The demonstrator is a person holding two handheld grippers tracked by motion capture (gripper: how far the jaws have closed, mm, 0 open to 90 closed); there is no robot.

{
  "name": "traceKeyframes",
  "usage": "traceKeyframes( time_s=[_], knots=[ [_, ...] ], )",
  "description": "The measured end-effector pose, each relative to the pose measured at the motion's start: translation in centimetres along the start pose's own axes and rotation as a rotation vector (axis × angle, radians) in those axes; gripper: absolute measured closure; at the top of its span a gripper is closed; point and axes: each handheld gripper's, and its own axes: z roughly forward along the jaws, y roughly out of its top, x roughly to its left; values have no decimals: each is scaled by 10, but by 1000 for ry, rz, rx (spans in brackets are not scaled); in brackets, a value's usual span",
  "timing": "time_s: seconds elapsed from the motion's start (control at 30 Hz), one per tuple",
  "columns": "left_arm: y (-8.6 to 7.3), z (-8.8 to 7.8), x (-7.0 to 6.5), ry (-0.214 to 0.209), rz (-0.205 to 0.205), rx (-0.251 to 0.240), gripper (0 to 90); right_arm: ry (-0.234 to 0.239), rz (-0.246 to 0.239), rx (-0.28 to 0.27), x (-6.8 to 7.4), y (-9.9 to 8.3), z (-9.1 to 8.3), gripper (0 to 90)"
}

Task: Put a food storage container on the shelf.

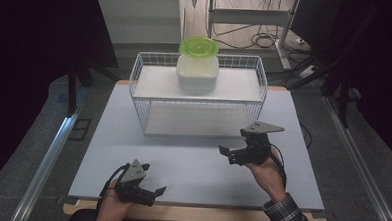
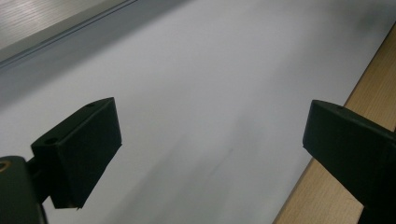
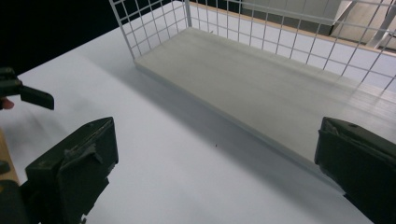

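A white wire rack [image 1: 197,98] with two white shelves stands at the back middle of the table. On its upper shelf sits a translucent white container [image 1: 197,73] with a lime green lid [image 1: 199,46]. My right gripper [image 1: 230,155] hovers open in front of the rack's lower right side, jaws pointing left. The right gripper view has the rack's lower shelf [image 3: 261,84] ahead, between its wide-apart jaws. My left gripper [image 1: 153,192] is open near the table's front edge, jaws pointing right with nothing between them.
The table top is a pale grey-white board [image 1: 182,160] on a wooden table [image 2: 327,196]. A metal rail [image 1: 46,164] runs along the floor on the left, another rail [image 1: 361,168] on the right. Cables [image 1: 262,41] lie on the floor behind.
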Motion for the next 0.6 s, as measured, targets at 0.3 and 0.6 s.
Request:
traceKeyframes(
  time_s=[0.3,0.6],
  knots=[
    [0,0,0,0,1,-1,39,-23,-15,14,3,-20,-5,0],
    [0,0,0,0,1,0,39,-42,-10,48,2,-44,-8,0]
  ],
)
